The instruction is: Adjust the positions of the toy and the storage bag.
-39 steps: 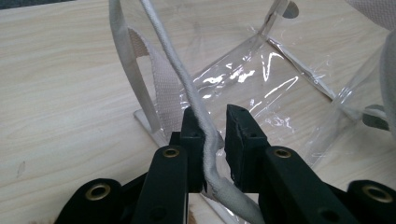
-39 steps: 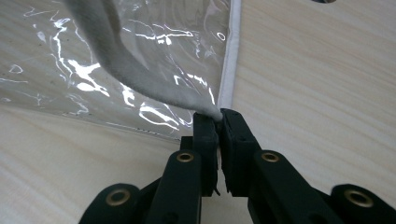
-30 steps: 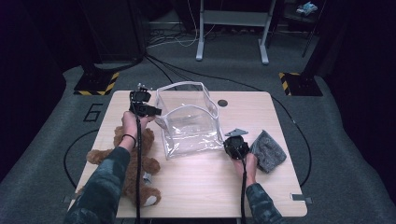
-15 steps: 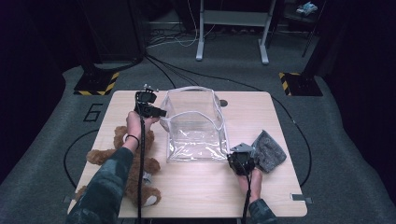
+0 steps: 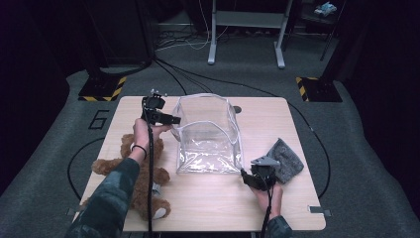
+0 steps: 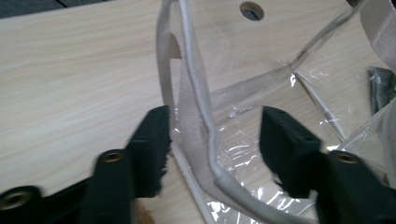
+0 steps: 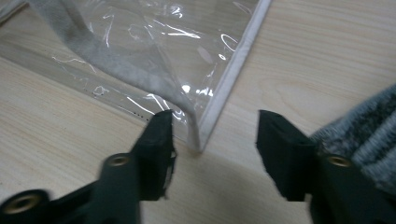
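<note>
Clear plastic bag (image 5: pixel 208 134) stands open mid-table between our grippers, teddy bear (image 5: pixel 143 173) to its left, grey cloth (image 5: pixel 287 163) to its right. Our left gripper (image 6: pixel 212 140) has just spread its jaws, the bag's rim between them unpinched. Our right gripper (image 7: pixel 212 135) has likewise opened, at the bag's near corner beside the cloth.

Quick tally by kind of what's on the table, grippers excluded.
Clear bag: 1
Teddy bear: 1
Grey cloth: 1
Total: 3
</note>
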### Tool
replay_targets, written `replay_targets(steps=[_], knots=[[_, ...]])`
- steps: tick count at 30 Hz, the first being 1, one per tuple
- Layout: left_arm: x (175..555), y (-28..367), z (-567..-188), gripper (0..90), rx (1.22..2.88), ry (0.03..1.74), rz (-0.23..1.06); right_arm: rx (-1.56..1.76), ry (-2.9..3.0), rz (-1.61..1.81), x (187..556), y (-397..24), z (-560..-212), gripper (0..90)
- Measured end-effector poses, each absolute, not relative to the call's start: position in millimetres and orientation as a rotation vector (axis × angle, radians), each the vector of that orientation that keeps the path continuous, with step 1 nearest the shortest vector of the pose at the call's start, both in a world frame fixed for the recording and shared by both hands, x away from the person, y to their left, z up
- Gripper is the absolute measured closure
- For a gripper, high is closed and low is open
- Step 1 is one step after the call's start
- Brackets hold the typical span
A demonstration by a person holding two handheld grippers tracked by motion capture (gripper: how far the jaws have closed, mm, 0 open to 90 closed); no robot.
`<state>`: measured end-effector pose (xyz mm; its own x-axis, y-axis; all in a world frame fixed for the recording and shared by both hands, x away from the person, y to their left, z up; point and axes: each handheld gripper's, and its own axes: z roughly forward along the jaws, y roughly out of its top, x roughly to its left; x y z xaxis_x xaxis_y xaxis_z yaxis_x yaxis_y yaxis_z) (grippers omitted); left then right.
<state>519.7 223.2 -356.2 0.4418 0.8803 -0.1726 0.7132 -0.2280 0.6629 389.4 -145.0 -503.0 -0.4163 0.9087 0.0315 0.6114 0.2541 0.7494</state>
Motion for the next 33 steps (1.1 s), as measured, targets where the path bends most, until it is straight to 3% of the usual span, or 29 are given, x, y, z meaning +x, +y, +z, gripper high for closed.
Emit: replay_targets(steps=[4,9,33], knots=[[510.3,235.3,-346.3,26.3,1.973,1.337,0.378,1.406,2.114,1.005,378.9,-154.5,-501.9,25.9],[499.7,251.1,-339.8,15.5,1.954,1.365,0.408,1.388,2.137,1.011,363.4,-159.0,-505.7,14.6],[438.1,299.1,-385.7,0.7,1.914,1.501,0.406,1.344,2.189,0.932,359.3,-157.8,-530.7,1.0]])
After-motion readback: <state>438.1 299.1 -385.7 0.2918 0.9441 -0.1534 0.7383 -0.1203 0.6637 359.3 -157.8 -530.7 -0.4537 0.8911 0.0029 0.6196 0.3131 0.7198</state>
